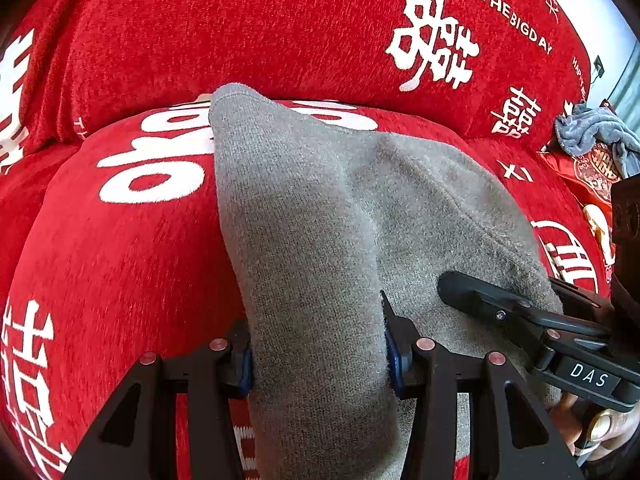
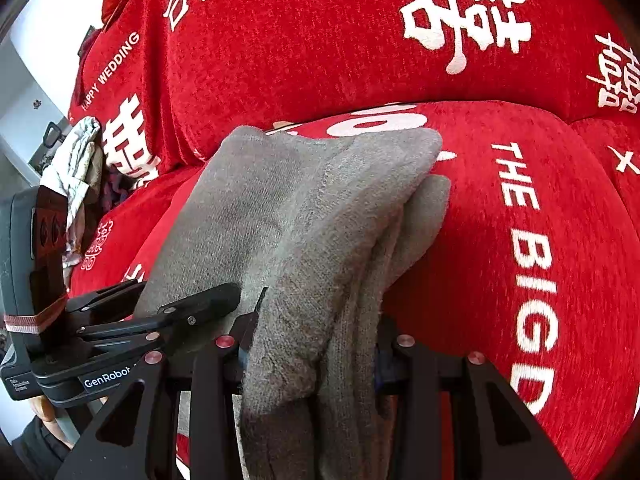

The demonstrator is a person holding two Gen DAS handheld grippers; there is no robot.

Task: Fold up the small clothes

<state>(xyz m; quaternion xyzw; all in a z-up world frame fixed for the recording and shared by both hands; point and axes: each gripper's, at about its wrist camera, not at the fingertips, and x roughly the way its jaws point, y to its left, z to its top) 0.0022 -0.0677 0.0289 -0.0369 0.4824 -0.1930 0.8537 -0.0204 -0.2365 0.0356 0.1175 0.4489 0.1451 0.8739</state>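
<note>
A grey knitted sock [image 1: 304,208] lies on the red sofa seat, its near part draped over my left gripper [image 1: 320,344], whose fingers are shut on the fabric. In the right wrist view the grey sock [image 2: 304,208] is doubled in layers, and my right gripper [image 2: 312,344] is shut on its near end. The right gripper [image 1: 500,304] shows in the left wrist view, lying against the sock's right edge. The left gripper [image 2: 192,304] shows in the right wrist view at the sock's left side.
The red sofa cover [image 1: 132,264] with white lettering spans seat and backrest [image 2: 320,40]. A blue-grey cloth [image 1: 596,136] lies at the far right of the seat. A pale crumpled garment [image 2: 76,160] lies at the left of the right wrist view.
</note>
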